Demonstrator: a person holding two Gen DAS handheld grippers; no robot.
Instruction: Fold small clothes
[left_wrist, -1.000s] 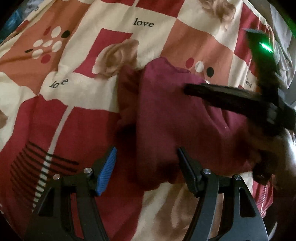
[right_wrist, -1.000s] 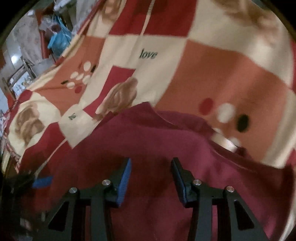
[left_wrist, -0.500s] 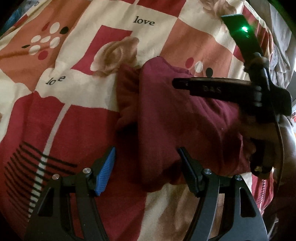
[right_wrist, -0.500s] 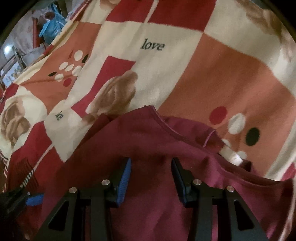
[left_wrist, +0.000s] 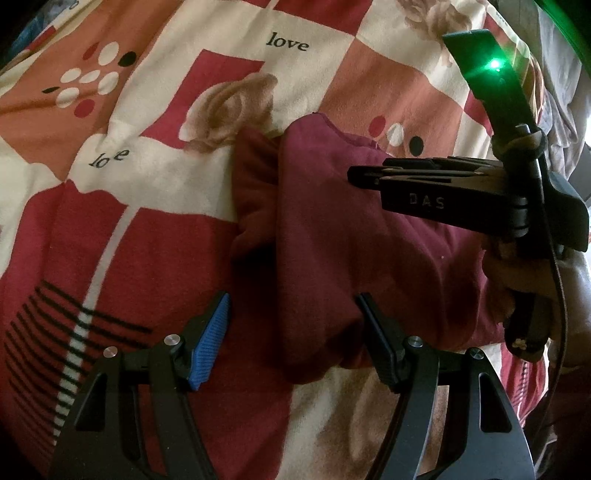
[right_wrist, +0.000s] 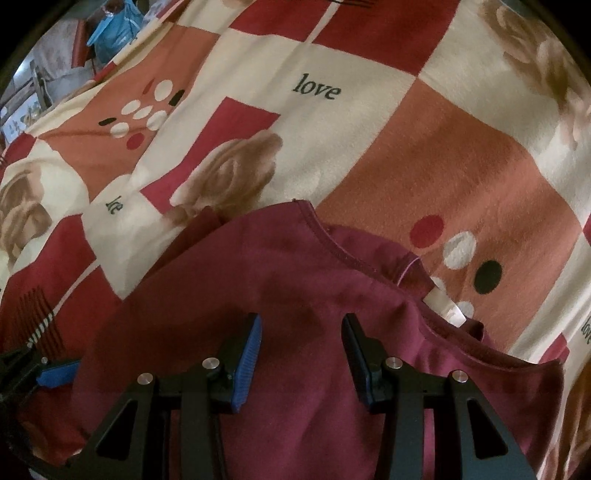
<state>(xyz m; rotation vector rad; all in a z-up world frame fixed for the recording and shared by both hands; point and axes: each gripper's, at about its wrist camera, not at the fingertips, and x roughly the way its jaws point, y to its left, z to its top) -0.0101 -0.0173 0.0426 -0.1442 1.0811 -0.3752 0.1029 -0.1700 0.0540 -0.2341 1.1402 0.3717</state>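
A small maroon shirt (left_wrist: 332, 236) lies partly folded on the patterned blanket (left_wrist: 155, 229), one side turned over the body. It also shows in the right wrist view (right_wrist: 295, 295), neckline toward the right. My left gripper (left_wrist: 293, 306) is open, its jaws on either side of the shirt's near lower corner, holding nothing. My right gripper (right_wrist: 301, 326) is open just above the shirt's middle, empty. In the left wrist view the right gripper (left_wrist: 373, 175) reaches in from the right over the shirt.
The blanket has red, cream and orange squares with roses and "love" print. Grey cloth (left_wrist: 561, 92) lies at the far right edge. A blue bag (right_wrist: 110, 29) and clutter sit beyond the bed at upper left.
My right gripper has lifted and drawn back to the right, so more of the neckline and blanket show. My left gripper and the shirt have stayed nearly still.
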